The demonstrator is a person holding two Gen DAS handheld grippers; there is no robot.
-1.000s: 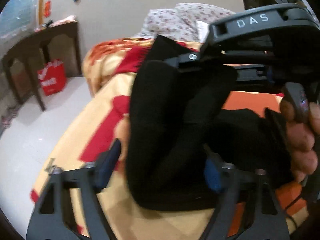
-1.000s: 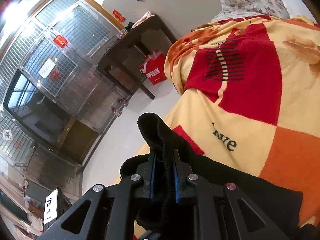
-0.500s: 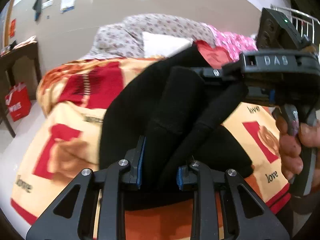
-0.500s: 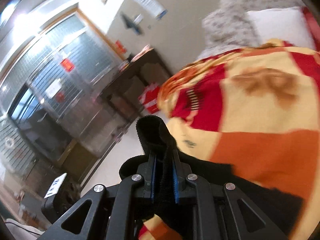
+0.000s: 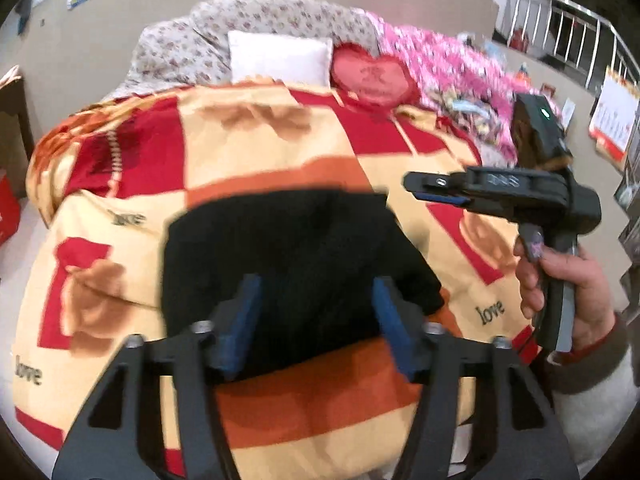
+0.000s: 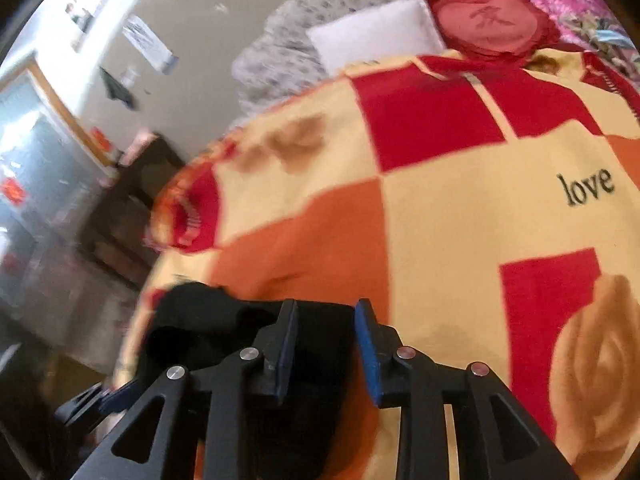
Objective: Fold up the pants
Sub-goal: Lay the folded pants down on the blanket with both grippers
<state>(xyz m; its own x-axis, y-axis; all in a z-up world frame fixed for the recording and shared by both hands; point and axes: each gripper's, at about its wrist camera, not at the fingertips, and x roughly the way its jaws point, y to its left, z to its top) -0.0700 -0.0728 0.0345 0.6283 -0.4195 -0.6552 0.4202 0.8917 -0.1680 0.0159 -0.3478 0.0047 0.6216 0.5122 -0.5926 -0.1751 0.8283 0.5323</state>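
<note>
The black pants (image 5: 288, 264) lie in a folded bundle on the bed, on the checked blanket (image 5: 248, 152) of red, orange and cream squares with the word "love" printed on it. The bundle rests near the front part of the blanket, over an orange square.

In the left wrist view the left tongs (image 5: 316, 320) are above the near edge of the pants. Their jaws are opening – the blue pads (image 5: 244, 320) stand well apart, and the black cloth shows between them, but the pads do not press on it. In the right wrist view the right tongs (image 6: 324, 344) are also opening, with a narrower gap; the pants (image 6: 208, 320) are seen between and to the left of the fingers, and the pads are free of the cloth.

The left wrist view also shows the right tongs (image 5: 416, 190) from the side, held by a hand (image 5: 560, 280) with a light sleeve – they are above the blanket, just to the right of the bundle.

At the head of the bed there is a white pillow (image 5: 280, 60), a red heart-shaped cushion (image 5: 372, 80) beside it, and a floral cover (image 5: 260, 16) behind. A pink patterned cloth (image 5: 448, 64) lies to the right. A dark wooden table (image 6: 132, 200) stands by the bed on the left.
</note>
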